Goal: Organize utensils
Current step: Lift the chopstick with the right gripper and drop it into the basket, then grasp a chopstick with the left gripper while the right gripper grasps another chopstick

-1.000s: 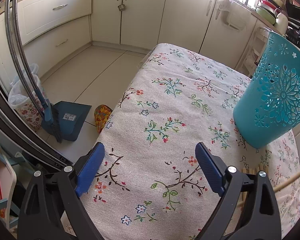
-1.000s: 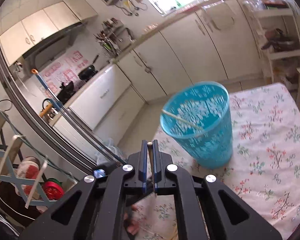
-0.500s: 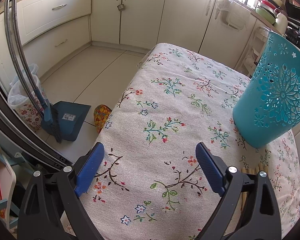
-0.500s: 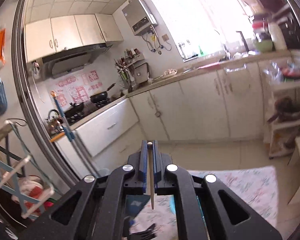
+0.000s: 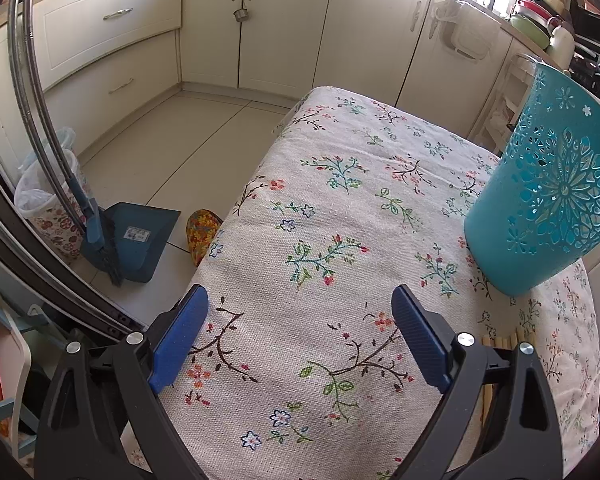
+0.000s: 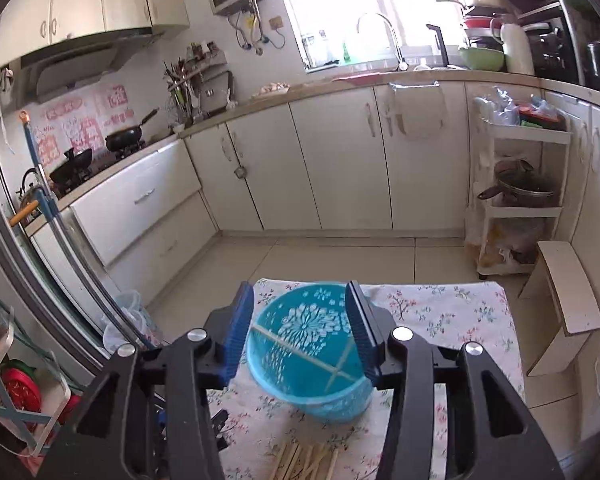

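Note:
A teal perforated basket (image 6: 312, 364) stands on the floral tablecloth (image 5: 340, 216); it also shows in the left wrist view (image 5: 548, 204) at the right. Two pale chopsticks (image 6: 300, 352) lie crossed inside it. My right gripper (image 6: 300, 332) is open and empty, held above the basket's mouth. Several wooden chopsticks (image 6: 304, 460) lie on the cloth in front of the basket; their ends show in the left wrist view (image 5: 500, 340). My left gripper (image 5: 296, 340) is open and empty, low over the near part of the table.
The table's left edge drops to the tiled floor, where a blue dustpan and brush (image 5: 128, 240), a lined waste bin (image 5: 44, 200) and a patterned slipper (image 5: 202, 232) sit. White cabinets (image 6: 340, 160) line the far walls. A white shelf trolley (image 6: 516, 196) stands at the right.
My right gripper opened and let go of the chopstick, which now lies in the basket. It tilted down over the basket. My left gripper barely moved.

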Tool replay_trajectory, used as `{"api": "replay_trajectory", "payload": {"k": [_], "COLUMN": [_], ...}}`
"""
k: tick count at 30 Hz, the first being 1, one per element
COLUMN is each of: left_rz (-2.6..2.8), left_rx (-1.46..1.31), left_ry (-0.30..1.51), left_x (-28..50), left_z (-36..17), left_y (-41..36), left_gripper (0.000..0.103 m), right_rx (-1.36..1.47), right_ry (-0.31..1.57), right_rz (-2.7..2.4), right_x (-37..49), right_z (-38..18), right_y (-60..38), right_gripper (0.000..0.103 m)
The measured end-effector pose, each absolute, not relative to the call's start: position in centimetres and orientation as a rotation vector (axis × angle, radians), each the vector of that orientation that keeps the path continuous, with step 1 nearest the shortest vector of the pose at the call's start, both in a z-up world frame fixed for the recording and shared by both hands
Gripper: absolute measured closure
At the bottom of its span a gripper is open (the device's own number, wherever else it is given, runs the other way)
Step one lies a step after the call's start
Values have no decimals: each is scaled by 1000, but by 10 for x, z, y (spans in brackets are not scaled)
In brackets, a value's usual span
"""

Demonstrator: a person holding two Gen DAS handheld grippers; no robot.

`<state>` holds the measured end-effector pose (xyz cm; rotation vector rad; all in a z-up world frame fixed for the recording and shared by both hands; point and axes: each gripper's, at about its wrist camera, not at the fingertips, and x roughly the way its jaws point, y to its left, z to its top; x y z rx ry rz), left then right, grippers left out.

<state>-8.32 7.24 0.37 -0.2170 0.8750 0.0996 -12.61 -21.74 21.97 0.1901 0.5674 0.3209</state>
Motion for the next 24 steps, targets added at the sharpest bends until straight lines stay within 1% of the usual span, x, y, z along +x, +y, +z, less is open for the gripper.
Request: {"api": "replay_trajectory", "payload": {"k": [3, 4, 5, 7, 10, 12, 14, 16, 18, 19, 20, 24], "left_rz": [96, 95, 95, 93, 83, 68, 42, 6, -58, -78, -95, -124], "left_rx": [-216, -216, -214, -209, -203, -209, -197, -166, -135, -110, -86, -39], "left_ry": [875, 875, 875, 876, 877, 876, 881, 901, 916, 917, 913, 926], "left_x": [-83, -83, -84, -84, -84, -84, -85, -86, -92, -96, -100, -101], "left_z": [4, 4, 4, 4, 4, 4, 5, 6, 8, 10, 13, 15], "left_y": [73, 73, 73, 73, 72, 72, 69, 61, 48, 40, 31, 8], "left_gripper": [14, 14, 14, 14, 14, 14, 14, 14, 14, 14, 14, 14], "right_rx": [184, 173, 168, 147, 158, 169, 137, 72, 25, 23, 29, 89], "right_ry": [624, 681, 742, 878, 1000, 1041, 1055, 1028, 1021, 1019, 1016, 1003], "right_rz": [331, 329, 333, 306, 263, 248, 225, 216, 212, 212, 211, 213], "right_x": [-152, -159, -161, -163, -157, -152, -149, -152, -157, -157, -160, -169], "right_z": [193, 175, 156, 108, 57, 37, 24, 23, 25, 23, 23, 22], "right_y": [-216, -213, -210, -205, -207, -207, -204, -198, -194, -197, -201, -221], "right_gripper": [56, 59, 70, 78, 83, 83, 84, 84, 88, 93, 95, 96]}}
